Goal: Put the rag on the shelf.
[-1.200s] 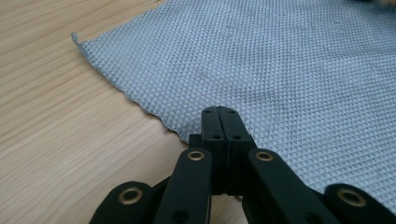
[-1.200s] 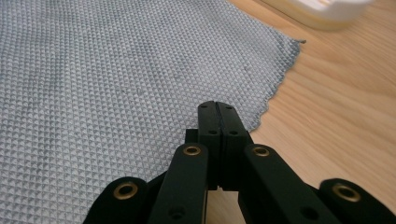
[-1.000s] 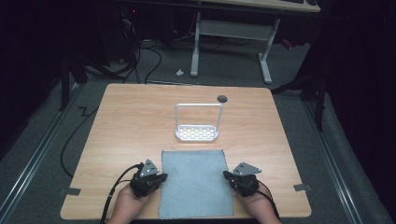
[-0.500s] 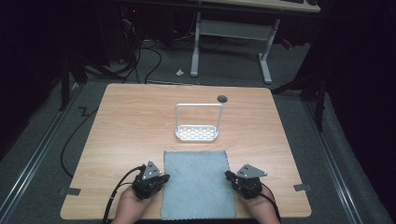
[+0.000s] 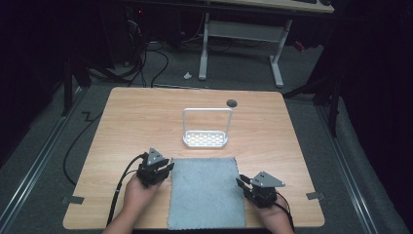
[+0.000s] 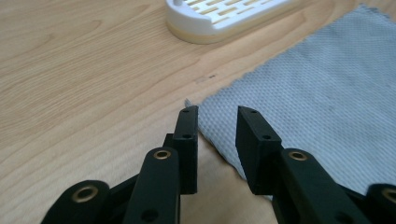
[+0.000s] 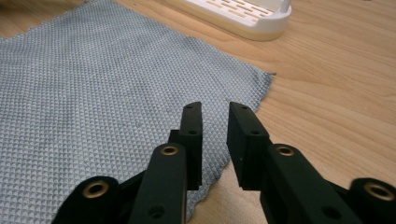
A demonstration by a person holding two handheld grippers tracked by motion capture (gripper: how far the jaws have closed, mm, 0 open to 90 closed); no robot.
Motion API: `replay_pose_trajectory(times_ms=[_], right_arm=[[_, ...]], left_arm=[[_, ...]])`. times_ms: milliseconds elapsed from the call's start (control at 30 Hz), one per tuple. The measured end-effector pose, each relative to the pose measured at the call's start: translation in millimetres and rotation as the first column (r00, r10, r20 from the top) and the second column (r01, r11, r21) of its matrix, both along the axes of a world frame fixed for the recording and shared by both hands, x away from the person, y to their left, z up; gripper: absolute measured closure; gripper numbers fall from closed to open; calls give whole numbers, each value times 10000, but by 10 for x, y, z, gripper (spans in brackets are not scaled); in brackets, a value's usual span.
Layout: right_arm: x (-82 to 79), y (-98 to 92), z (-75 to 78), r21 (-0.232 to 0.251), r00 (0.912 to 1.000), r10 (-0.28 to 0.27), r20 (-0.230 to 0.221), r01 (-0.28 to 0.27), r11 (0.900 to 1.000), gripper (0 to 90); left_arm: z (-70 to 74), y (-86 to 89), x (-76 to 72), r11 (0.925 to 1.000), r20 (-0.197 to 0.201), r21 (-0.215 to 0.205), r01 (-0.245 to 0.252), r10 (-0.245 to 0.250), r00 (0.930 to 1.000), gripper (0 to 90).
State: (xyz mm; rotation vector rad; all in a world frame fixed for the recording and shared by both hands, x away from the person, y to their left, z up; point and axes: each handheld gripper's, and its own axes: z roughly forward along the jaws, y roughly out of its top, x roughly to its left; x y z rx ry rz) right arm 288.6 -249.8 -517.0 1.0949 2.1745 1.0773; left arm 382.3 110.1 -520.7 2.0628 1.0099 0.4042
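With both sets of jaws slightly spread, we should slide the left gripper (image 5: 168, 165) and right gripper (image 5: 242, 182) squarely over the grey cloth's (image 5: 207, 192) side edges, near its far corners, before pinching.

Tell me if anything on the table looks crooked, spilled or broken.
Nothing stands out. The grey cloth lies flat and square to the table edge, with no folds or stains. The white rack stands upright behind it, apart from the cloth. Each hand-held gripper, left and right, sits at a cloth edge with its jaws parted.
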Motion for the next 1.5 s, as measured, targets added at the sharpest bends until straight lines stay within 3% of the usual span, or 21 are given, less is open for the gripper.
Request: replay_pose_trajectory(times_ms=[100, 300, 400, 500, 667, 867, 900, 1000, 1100, 1367, 1467, 1500], right_arm=[[10, -4, 6, 51, 10000, 14, -12, -14, 10000, 745], [64, 29, 37, 263, 9998, -129, -179, 134, 9996, 743], [197, 51, 71, 438, 9984, -291, -475, 312, 9986, 689], [257, 89, 86, 222, 9983, -325, -484, 336, 9992, 675], [535, 162, 32, -310, 9916, -1019, -802, 997, 9945, 632], [776, 135, -20, -351, 9819, -1506, -1147, 1476, 9884, 627], [853, 141, -53, -439, 9785, -1486, -1432, 1437, 9886, 618], [904, 166, -94, -587, 9758, -1566, -1526, 1492, 9871, 609], [934, 170, -103, -375, 9727, -1667, -1615, 1627, 9860, 609], [933, 201, -107, -456, 9755, -1568, -1540, 1515, 9874, 654], [932, 201, -105, -465, 9768, -1506, -1526, 1451, 9883, 688], [922, 217, -105, -454, 9775, -1442, -1537, 1388, 9893, 742]], left_arm=[[-18, -39, 62, 9999, -13, 44, -105, 105, 9999, 701], [-74, -97, 169, 9987, -468, 158, -491, 498, 9977, 701], [-98, -120, 145, 9986, -347, 149, -514, 519, 9980, 682], [-103, -131, 140, 9983, -268, 178, -549, 554, 9981, 686], [-123, -124, 143, 9968, -402, -263, -754, 743, 9964, 772], [-131, -127, 126, 9974, -175, -96, -709, 708, 9973, 868], [-133, -125, 126, 9975, -177, -125, -691, 689, 9975, 872], [-136, -118, 124, 9973, -287, -230, -697, 690, 9972, 881], [-135, -131, 114, 9978, -180, -92, -659, 657, 9977, 883], [-135, -124, 115, 9980, -233, -160, -607, 604, 9979, 888], [-136, -122, 117, 9980, -242, -183, -609, 605, 9979, 888], [-135, -125, 114, 9981, -229, -156, -593, 589, 9980, 889]])
